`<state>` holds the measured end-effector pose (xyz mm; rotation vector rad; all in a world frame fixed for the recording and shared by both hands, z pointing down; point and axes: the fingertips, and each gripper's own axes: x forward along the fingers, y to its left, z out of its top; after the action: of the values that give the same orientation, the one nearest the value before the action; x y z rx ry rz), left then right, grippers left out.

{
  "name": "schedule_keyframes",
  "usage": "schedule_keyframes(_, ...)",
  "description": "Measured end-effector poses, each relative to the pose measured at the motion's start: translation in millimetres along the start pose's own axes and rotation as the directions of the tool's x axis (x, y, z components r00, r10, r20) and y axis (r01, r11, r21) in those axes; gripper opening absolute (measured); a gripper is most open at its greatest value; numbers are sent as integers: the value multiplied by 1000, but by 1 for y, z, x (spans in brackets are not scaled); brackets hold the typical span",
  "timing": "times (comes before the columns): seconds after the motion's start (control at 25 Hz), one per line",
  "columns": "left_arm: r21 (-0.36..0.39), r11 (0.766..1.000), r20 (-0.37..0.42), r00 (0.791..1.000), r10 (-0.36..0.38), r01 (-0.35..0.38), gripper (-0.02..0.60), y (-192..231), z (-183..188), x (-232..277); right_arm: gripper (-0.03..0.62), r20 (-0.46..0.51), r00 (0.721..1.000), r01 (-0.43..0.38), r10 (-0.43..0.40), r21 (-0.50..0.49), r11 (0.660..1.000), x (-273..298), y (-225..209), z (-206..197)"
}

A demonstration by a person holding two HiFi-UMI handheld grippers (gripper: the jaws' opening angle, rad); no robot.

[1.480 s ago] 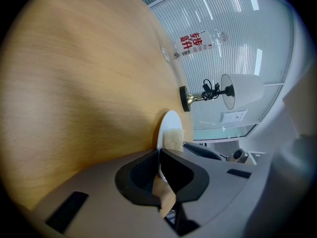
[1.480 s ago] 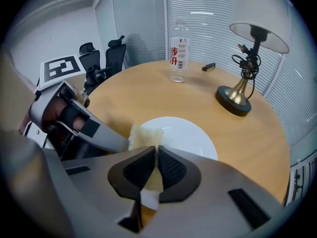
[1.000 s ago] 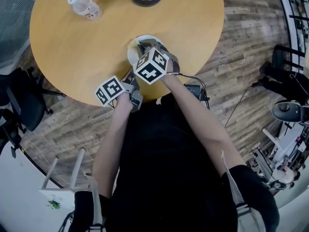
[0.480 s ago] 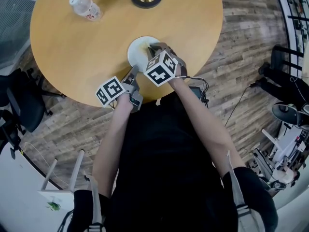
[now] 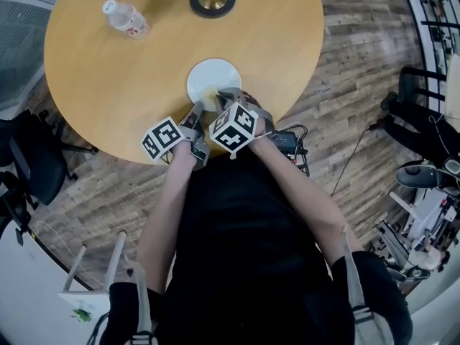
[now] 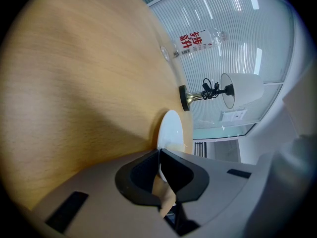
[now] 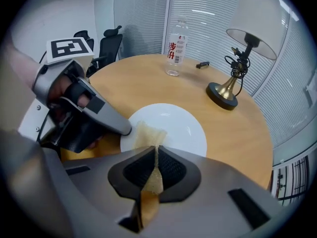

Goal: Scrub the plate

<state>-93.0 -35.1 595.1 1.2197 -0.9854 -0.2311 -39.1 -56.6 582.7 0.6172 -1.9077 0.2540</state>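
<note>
Head view shows us the round table (image 5: 108,70), with the white plate (image 5: 213,74) near its 6 o'clock edge. Our left gripper (image 5: 196,111) is clamped on the plate's rim at 7 o'clock. Our right gripper (image 5: 226,95), pinched tight on the yellow scrub pad (image 7: 147,133), has swept from the plate's middle to its 6 o'clock rim. We judge 1 stroke finished, with more needed.

Round wooden table (image 5: 100,77): white plate (image 5: 215,74) near its edge, rim touching the fingers (image 7: 110,120). Clear water bottle (image 5: 128,16) upright, well beyond & left of them; lamp (image 5: 212,4) w/ brass base straight beyond.
</note>
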Motion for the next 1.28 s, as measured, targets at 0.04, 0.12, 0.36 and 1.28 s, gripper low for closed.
schedule_keyframes(0.04,-1,1000,2,1000,0,0,29,0,0,0,28,-5,1000,-5,5,-6,1000,-1,3,-2)
schedule_keyframes(0.12,-2,1000,7,1000,1,-1,29,1,0,0,28,-11,1000,-11,11,-8,1000,-4,6,-6)
schedule_keyframes(0.36,-9,1000,29,1000,7,-7,29,-3,-2,-1,28,-17,1000,-8,8,-1,1000,-14,0,-15)
schedule_keyframes(1.28,-3,1000,256,967,-4,4,32,-25,-114,-80,28,221,969,-93,109,-83,992,-136,44,-66)
